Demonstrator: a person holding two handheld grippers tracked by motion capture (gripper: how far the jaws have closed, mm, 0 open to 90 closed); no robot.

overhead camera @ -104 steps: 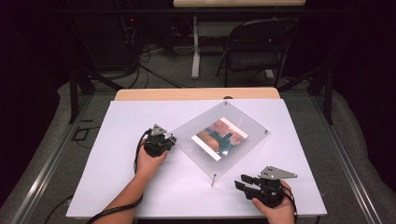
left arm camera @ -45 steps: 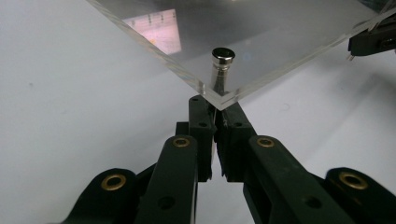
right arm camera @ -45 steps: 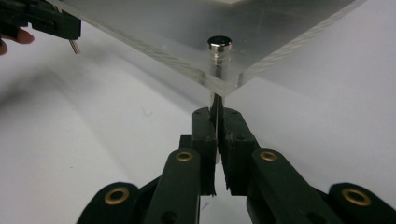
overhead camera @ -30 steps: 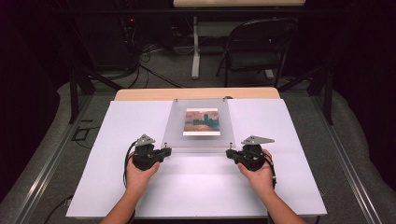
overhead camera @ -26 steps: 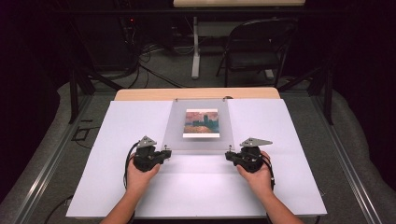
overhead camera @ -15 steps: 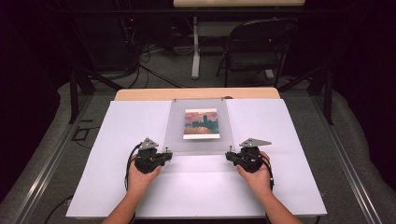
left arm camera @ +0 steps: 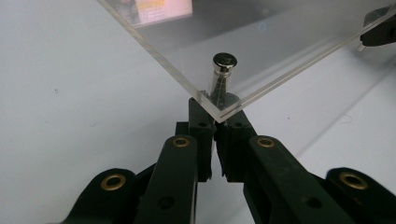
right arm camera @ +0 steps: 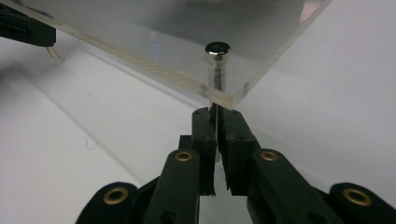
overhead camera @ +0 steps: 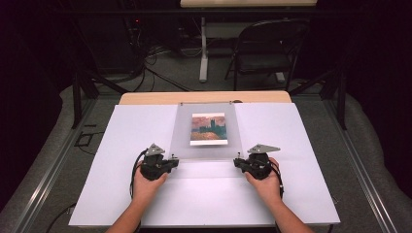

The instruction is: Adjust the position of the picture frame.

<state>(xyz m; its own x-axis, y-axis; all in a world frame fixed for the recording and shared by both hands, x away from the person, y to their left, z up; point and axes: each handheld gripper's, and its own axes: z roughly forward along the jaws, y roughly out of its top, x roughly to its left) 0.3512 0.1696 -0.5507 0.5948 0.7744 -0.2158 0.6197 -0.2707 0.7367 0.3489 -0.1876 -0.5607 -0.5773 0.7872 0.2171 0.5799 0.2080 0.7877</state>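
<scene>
A clear acrylic picture frame (overhead camera: 180,130) with a sunset print (overhead camera: 208,129) lies square at the far middle of the white table (overhead camera: 121,194). My left gripper (overhead camera: 174,161) is at its near left corner and my right gripper (overhead camera: 236,162) at its near right corner. In the left gripper view, the left gripper (left arm camera: 215,116) is shut on the leg of a metal corner pin (left arm camera: 224,63) under the acrylic. The right gripper (right arm camera: 216,116) pinches the other near pin (right arm camera: 217,49) the same way. The near edge looks lifted off the table.
A black folding chair (overhead camera: 272,48) and a white table leg (overhead camera: 203,53) stand beyond the table, with cables on the floor. A wooden strip (overhead camera: 145,97) borders the far edge. The opposite gripper shows at the far corner (left arm camera: 380,30) (right arm camera: 23,28).
Since the earliest frame the picture frame has turned from a skewed pose at the right to square at the far middle, and both grippers have closed on its near corner pins. Over the last second almost nothing moved.
</scene>
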